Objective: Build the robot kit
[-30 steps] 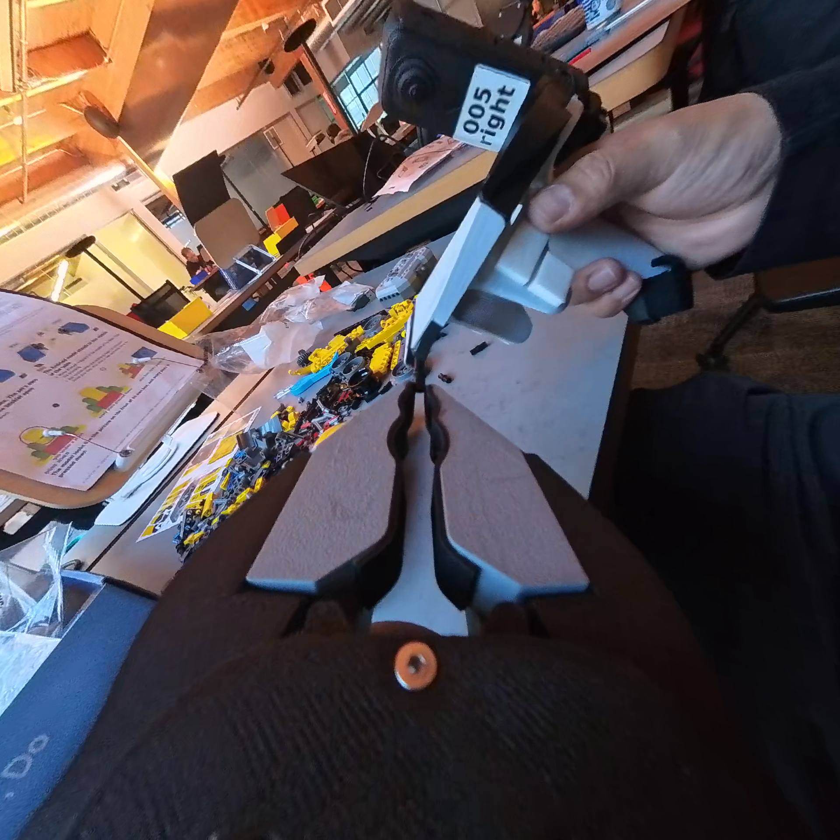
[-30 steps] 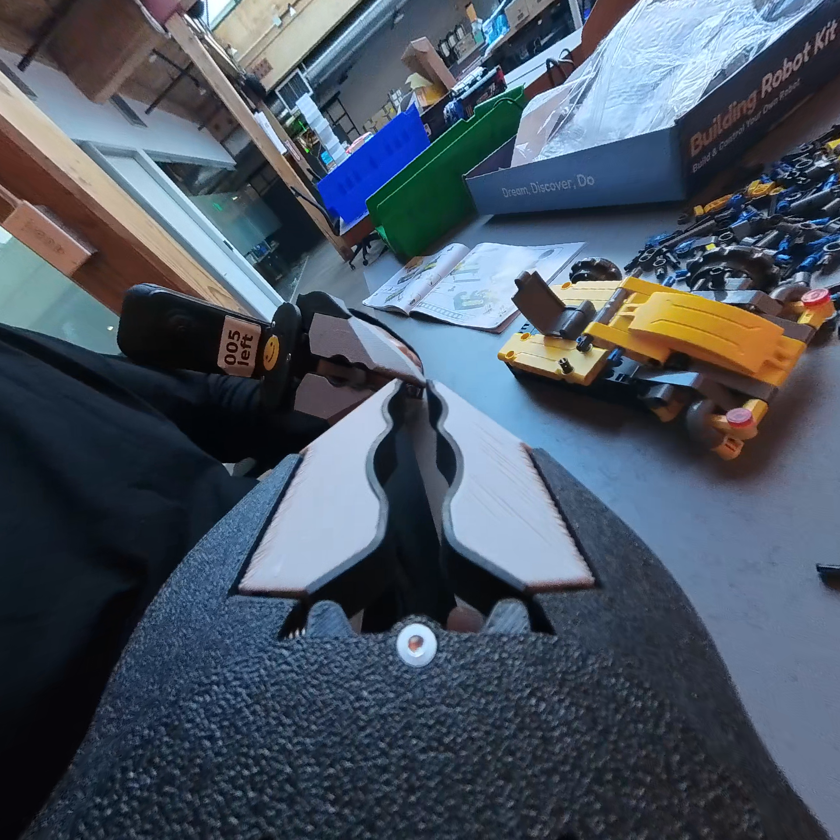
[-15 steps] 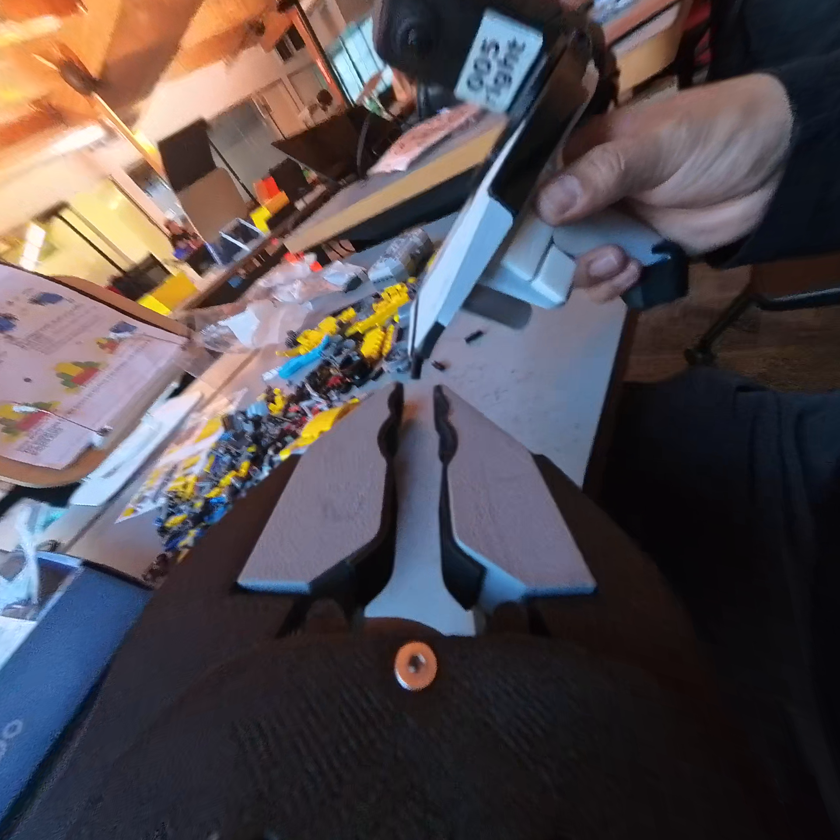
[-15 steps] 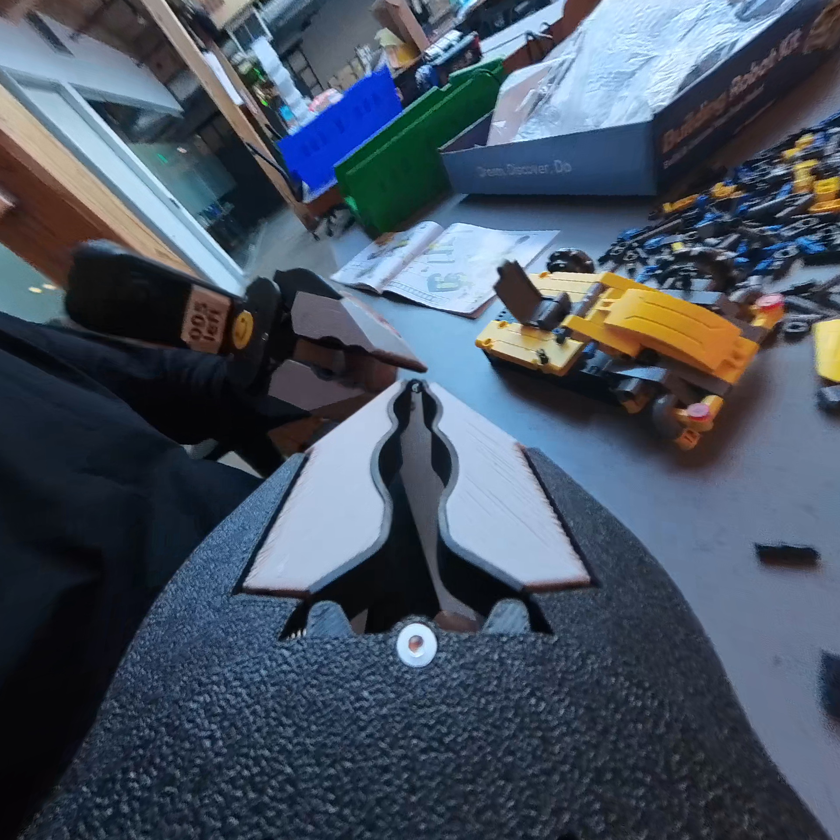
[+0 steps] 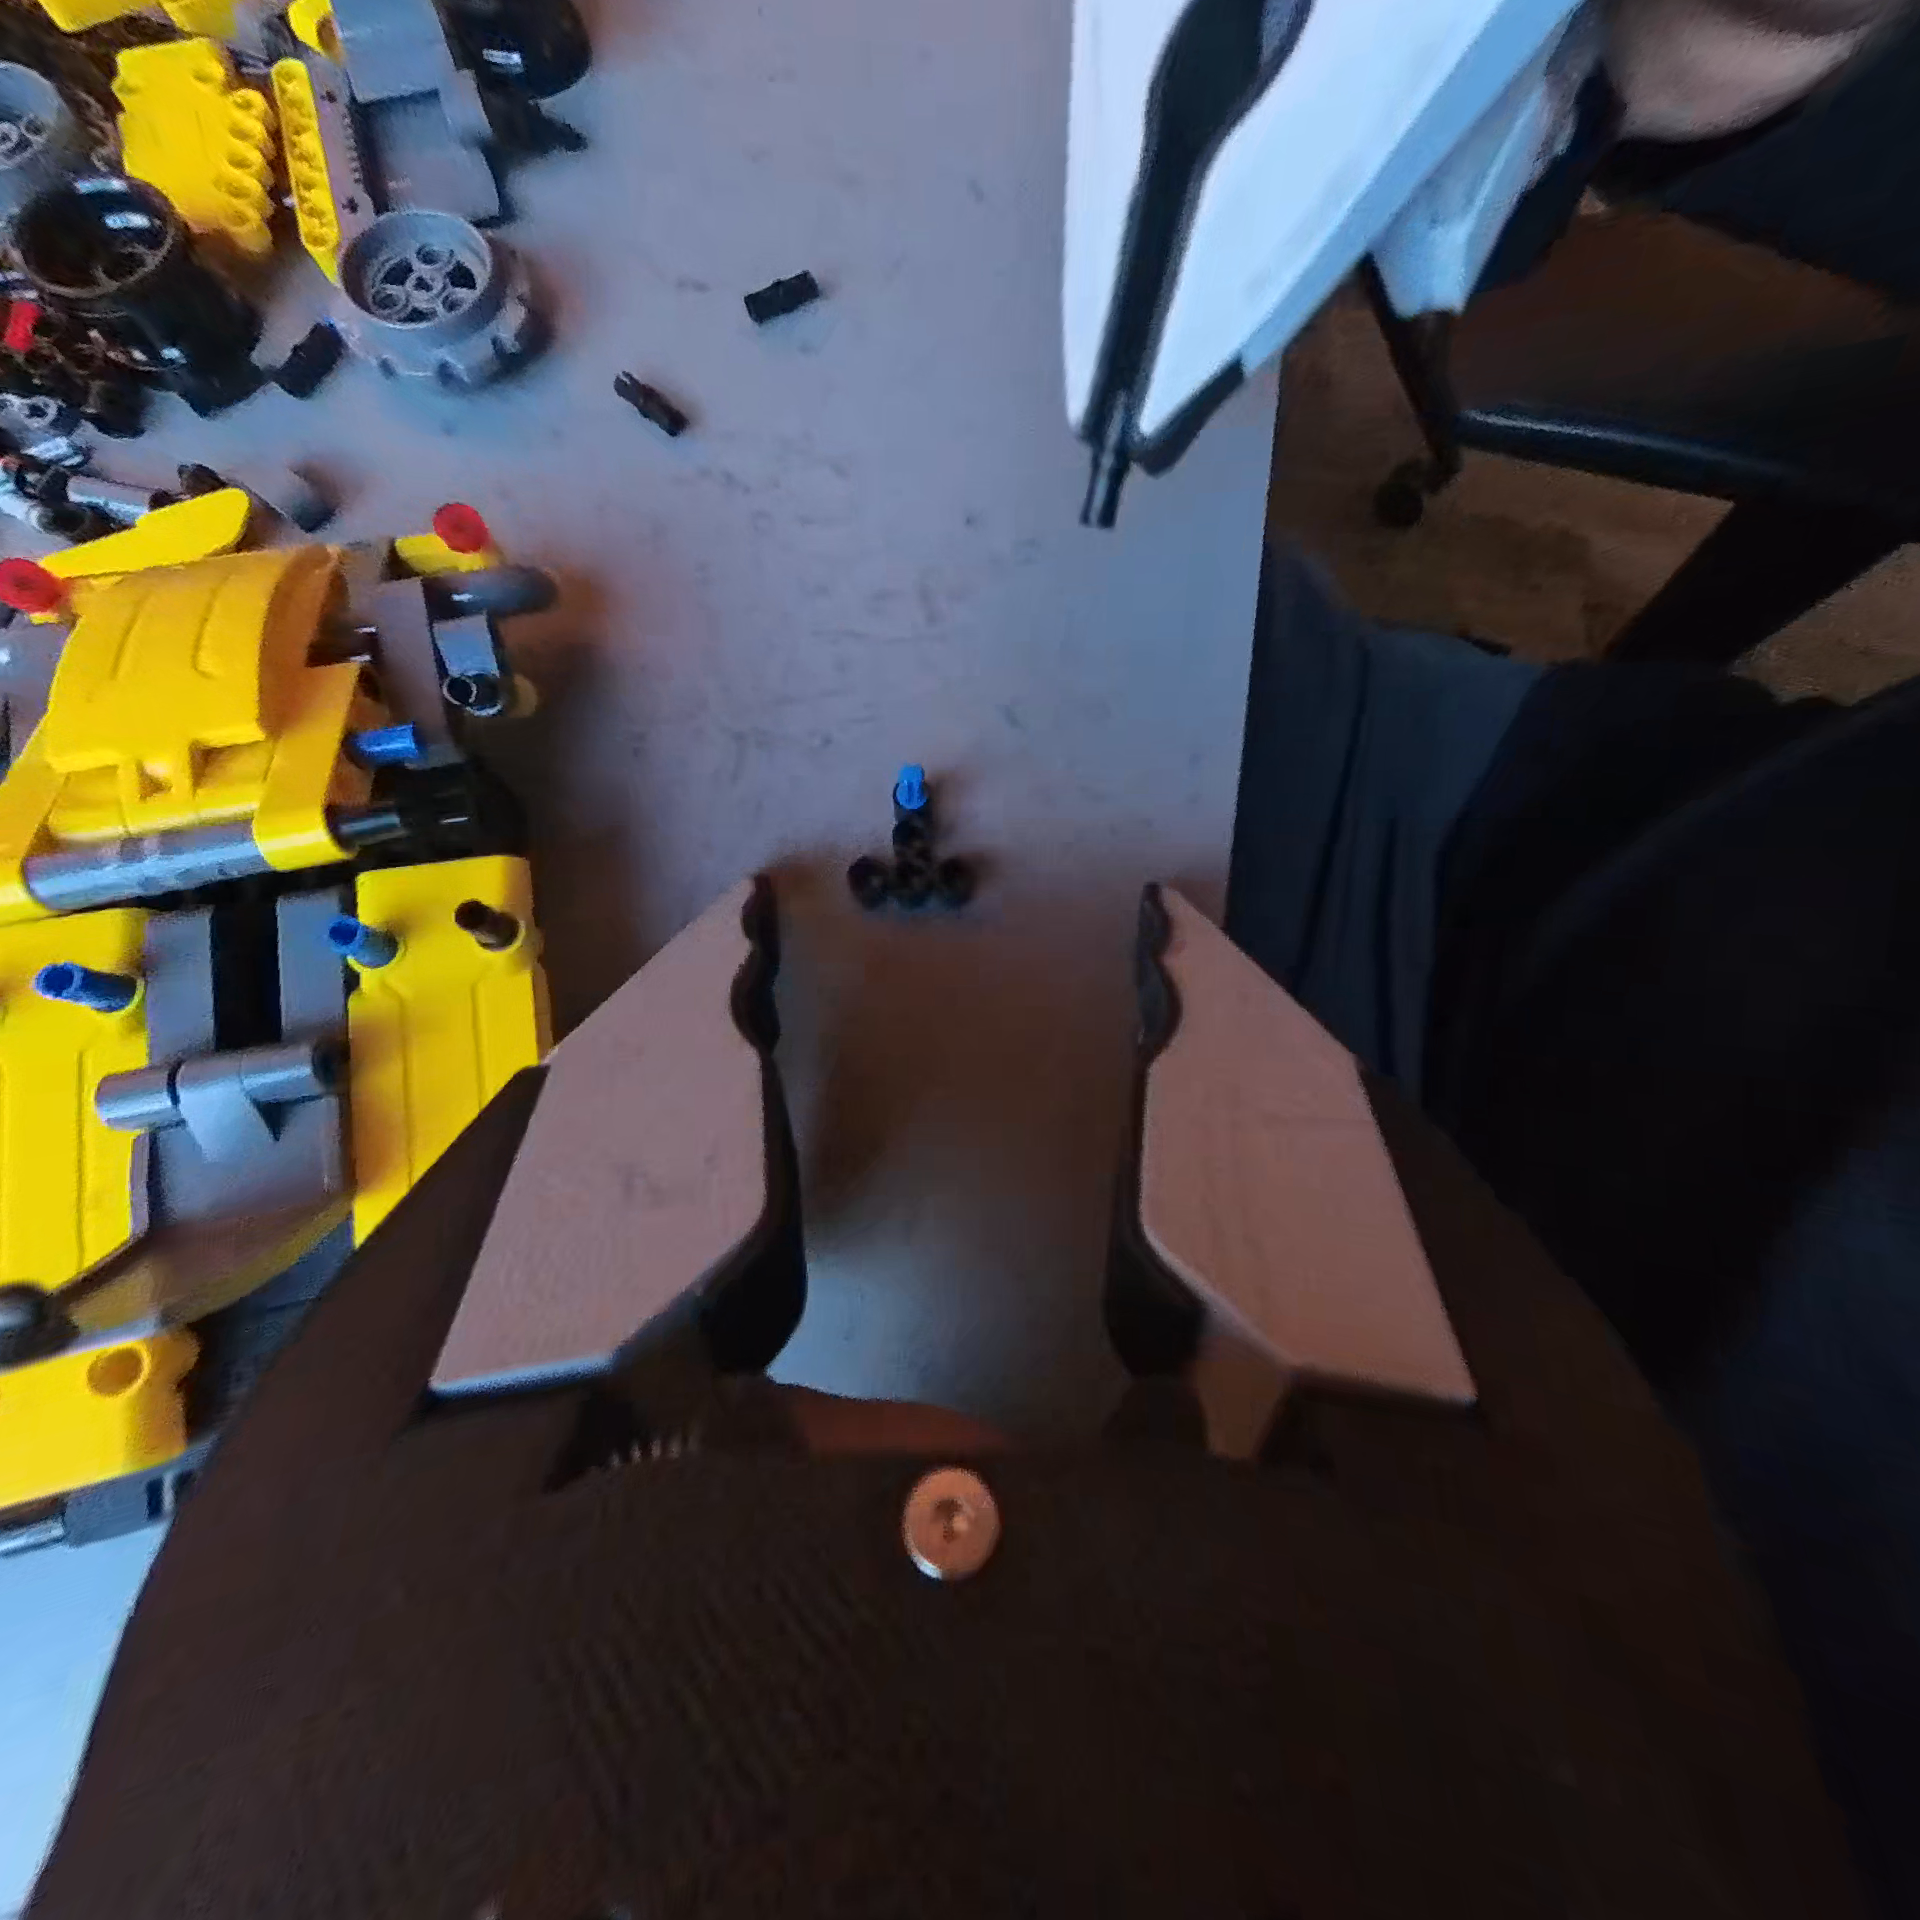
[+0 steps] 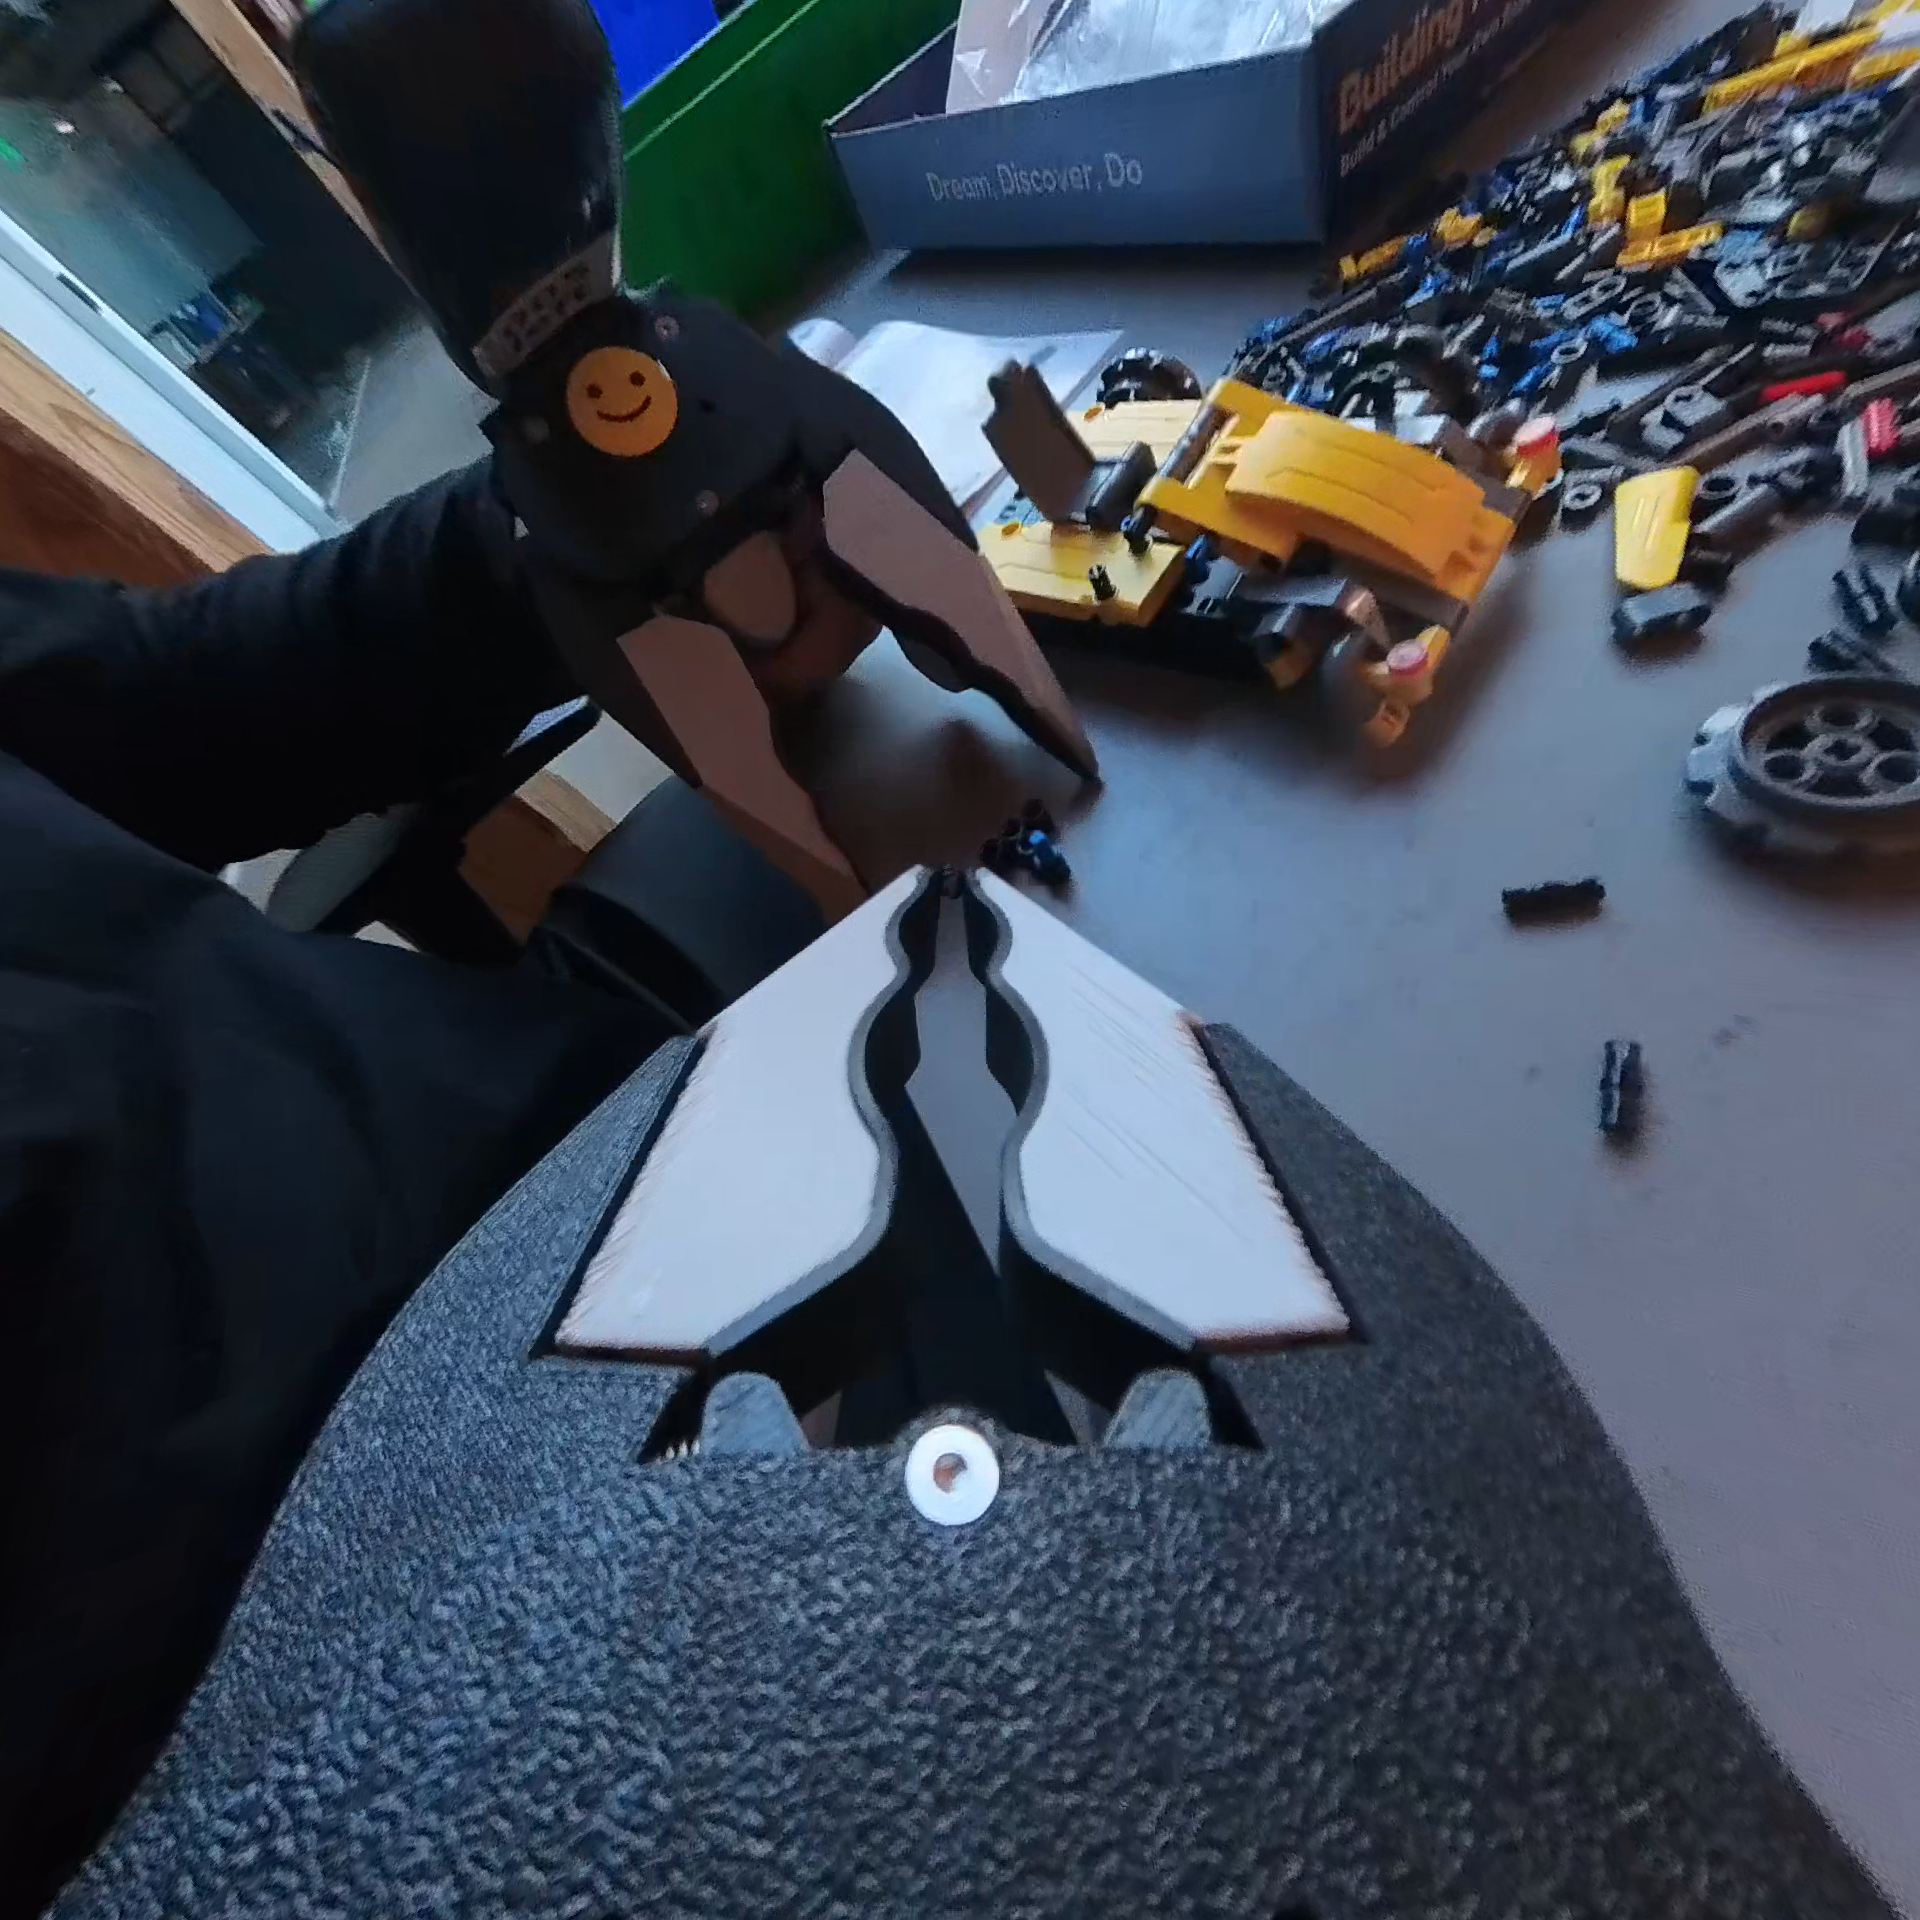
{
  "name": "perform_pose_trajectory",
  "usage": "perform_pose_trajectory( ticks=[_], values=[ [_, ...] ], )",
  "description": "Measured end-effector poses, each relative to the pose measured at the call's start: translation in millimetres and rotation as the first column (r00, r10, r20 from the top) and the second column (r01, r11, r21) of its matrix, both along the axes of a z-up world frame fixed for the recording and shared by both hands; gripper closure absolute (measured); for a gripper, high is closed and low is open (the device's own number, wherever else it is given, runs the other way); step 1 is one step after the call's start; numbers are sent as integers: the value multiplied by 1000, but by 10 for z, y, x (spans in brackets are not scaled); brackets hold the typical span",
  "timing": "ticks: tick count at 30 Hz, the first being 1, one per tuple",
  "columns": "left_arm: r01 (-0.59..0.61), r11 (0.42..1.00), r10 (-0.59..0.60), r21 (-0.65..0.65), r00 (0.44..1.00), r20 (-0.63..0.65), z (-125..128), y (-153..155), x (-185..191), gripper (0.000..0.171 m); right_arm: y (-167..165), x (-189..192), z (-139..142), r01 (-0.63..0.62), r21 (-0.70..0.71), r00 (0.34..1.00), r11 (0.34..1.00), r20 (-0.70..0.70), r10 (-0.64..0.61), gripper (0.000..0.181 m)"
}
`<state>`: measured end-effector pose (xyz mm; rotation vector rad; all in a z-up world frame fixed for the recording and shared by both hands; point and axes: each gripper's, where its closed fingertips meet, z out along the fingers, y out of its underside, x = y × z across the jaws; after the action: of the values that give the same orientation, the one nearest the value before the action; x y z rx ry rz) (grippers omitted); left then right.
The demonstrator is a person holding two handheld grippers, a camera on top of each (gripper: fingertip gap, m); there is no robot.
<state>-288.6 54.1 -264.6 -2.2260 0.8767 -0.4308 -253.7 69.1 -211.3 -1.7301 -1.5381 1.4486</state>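
Note:
My left gripper (image 5: 951, 899) is open wide and points down at the grey table (image 5: 883, 623). A small black piece with a blue pin (image 5: 911, 852) lies on the table just ahead of its fingertips, untouched. In the right wrist view the left gripper (image 6: 966, 831) stands over that piece (image 6: 1029, 836). My right gripper (image 6: 948, 883) is shut, with what looks like a small black pin pinched at its tips. It shows in the left wrist view (image 5: 1103, 488) held above the table, up and to the right of the piece.
A part-built yellow vehicle (image 5: 208, 707) sits at the left, also in the right wrist view (image 6: 1330, 488). A grey wheel (image 6: 1829, 758), loose black pins (image 6: 1553, 899) and a pile of parts (image 6: 1662, 260) lie beyond. A blue-grey box (image 6: 1091, 177) stands behind. The table edge (image 5: 1252, 727) is close on the right. My hands' fingertips stand some 7 cm from each other.
My left gripper has opened wide and tipped down toward the table, and the black-and-blue piece now lies in front of it. The right gripper has stayed shut beside it.

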Motion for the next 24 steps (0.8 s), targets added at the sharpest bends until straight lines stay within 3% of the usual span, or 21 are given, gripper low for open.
perform_pose_trajectory(
  ticks=[4, 9, 11, 14, 17, 24],
  values=[
    [-75, 997, 75, -18, 997, 13, 10, -56, 23, 109, -53, 5, -158, -13, 12, 999, 1000, 40, 12, 177],
    [13, 999, -9, -38, 995, 101, 40, -344, 310, 120, -100, -77, -354, -35, 102, 995, 994, 101, 24, 177],
    [-20, 999, 22, -25, 996, 84, 31, -304, 259, 131, -130, -123, -367, -51, 122, 993, 991, 114, 37, 177],
    [-90, 994, 94, -67, 993, 68, 50, -221, 61, 116, -191, -159, -313, -72, 136, 993, 988, 105, 58, 177],
    [-135, 990, 136, -41, 990, 27, 69, -97, -102, 115, -204, -156, -302, -72, 134, 993, 988, 101, 59, 177],
    [-21, 1000, 21, -13, 1000, 10, 5, 1, 56, 101, -159, -101, -344, -51, 96, 994, 994, 106, 41, 177]
  ],
)
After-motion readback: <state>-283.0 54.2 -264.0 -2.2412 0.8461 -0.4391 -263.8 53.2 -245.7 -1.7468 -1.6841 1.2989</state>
